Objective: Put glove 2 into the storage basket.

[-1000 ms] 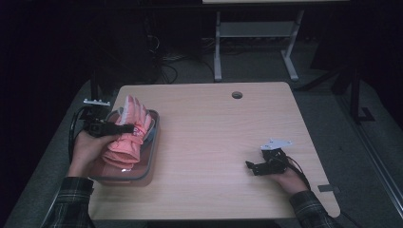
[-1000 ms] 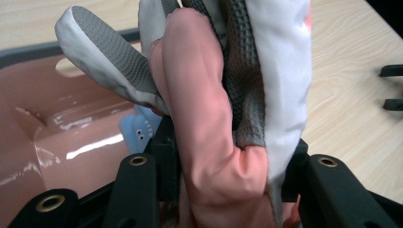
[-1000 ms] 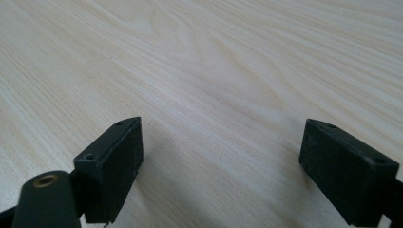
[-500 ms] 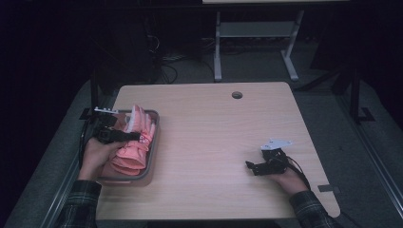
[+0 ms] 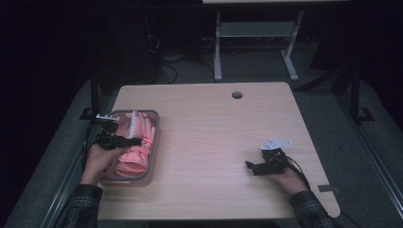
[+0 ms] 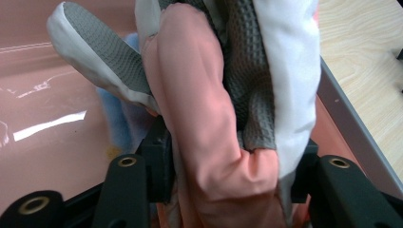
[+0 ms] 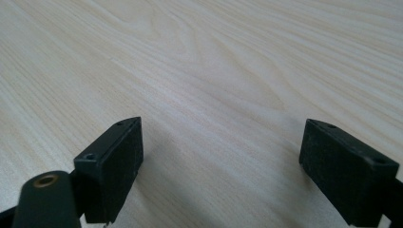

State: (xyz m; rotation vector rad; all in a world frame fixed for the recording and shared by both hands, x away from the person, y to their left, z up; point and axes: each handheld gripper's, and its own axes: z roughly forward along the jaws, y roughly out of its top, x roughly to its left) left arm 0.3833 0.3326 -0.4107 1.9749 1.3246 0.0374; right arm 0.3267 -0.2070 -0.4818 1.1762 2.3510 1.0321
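Observation:
A bundle of pink, white and grey padded mitts (image 5: pixel 134 154) lies in a pink tray with a grey rim (image 5: pixel 155 142) at the table's left edge. My left gripper (image 5: pixel 136 141) reaches over the tray from the left, low on the bundle. In the left gripper view the mitts (image 6: pixel 204 118) fill the gap between the jaws of the left gripper (image 6: pixel 233 166), and both pads still touch the fabric. These jaws have just been opening. My right gripper (image 5: pixel 251 167) rests on the table at the right, open, with bare wood between the jaws of the right gripper (image 7: pixel 221 161).
The wooden table (image 5: pixel 214 123) has a round cable hole (image 5: pixel 237 95) near its far edge. Behind the table stand a white frame's legs (image 5: pixel 217 47) on grey carpet. The tray's glossy pink floor (image 6: pixel 47 142) lies left of the mitts.
My left hand has sunk with the mitts, which now lie lower in the tray. The right hand has not moved.

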